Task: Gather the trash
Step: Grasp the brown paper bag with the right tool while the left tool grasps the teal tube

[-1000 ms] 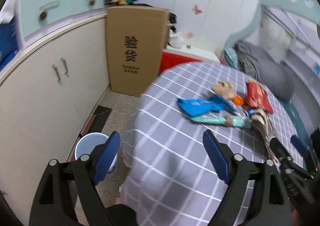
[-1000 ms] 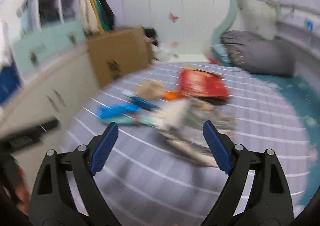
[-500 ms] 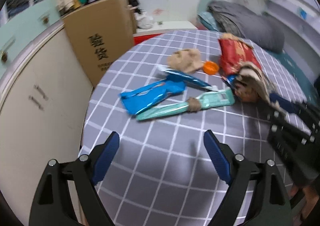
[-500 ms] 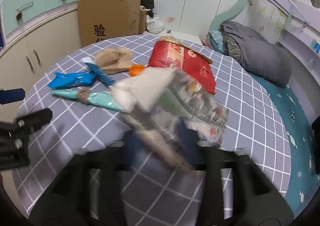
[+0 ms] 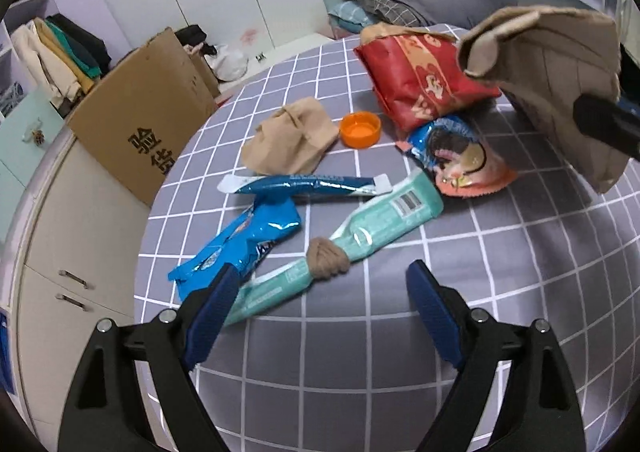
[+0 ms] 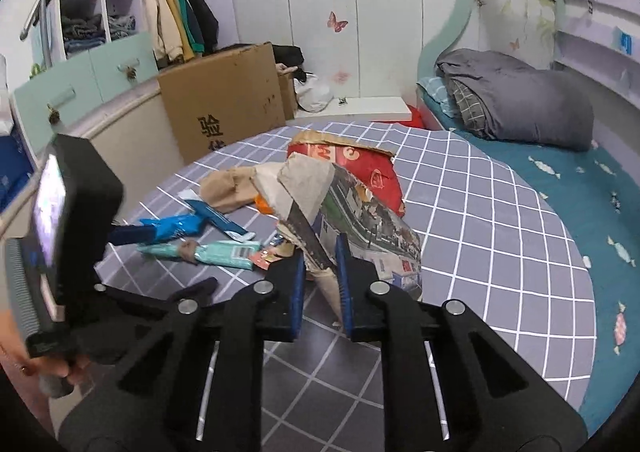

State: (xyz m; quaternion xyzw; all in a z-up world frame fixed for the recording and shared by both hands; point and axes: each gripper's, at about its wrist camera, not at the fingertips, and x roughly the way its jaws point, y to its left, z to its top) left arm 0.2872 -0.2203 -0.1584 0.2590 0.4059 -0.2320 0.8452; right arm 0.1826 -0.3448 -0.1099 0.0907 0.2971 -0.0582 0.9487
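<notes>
1. Bedroom setup: a round table with a grey checked cloth (image 5: 500,252) fills the middle of both views, white wardrobe doors with butterfly stickers run along the top, and a brown cardboard box (image 5: 148,120) sits at the upper left of the left wrist view, up against the table edge.
2. Right gripper (image 6: 320,276) has just been closing, and its blue pads are now pinched on the narrow bottom end of a folded paper wrapper (image 6: 316,220), low centre of its own view. In the left wrist view that same wrapper (image 5: 560,76) hangs lifted off the cloth at the upper right.
3. Left gripper (image 5: 324,308) is spread wide with nothing between the pads, hovering over the near end of a teal tube pack (image 5: 360,236) that lies diagonally on the cloth. A knotted tan stocking (image 5: 326,262) sits on its middle.
4. Rest of the trash on the table, left wrist view: a crumpled blue snack bag (image 5: 244,244) just left of the teal pack, and a long blue stick pack (image 5: 308,185) lying across above both.
5. Further up there's a tan crumpled bag (image 5: 292,140), with an orange bottle cap (image 5: 360,129) just to its right.
6. Right of the cap: a big red bag (image 5: 420,80), and a small opened blue and orange packet (image 5: 456,156) below it.
7. Folded grey bedding (image 6: 520,100) lies on the bed at the upper right of the right wrist view.
</notes>
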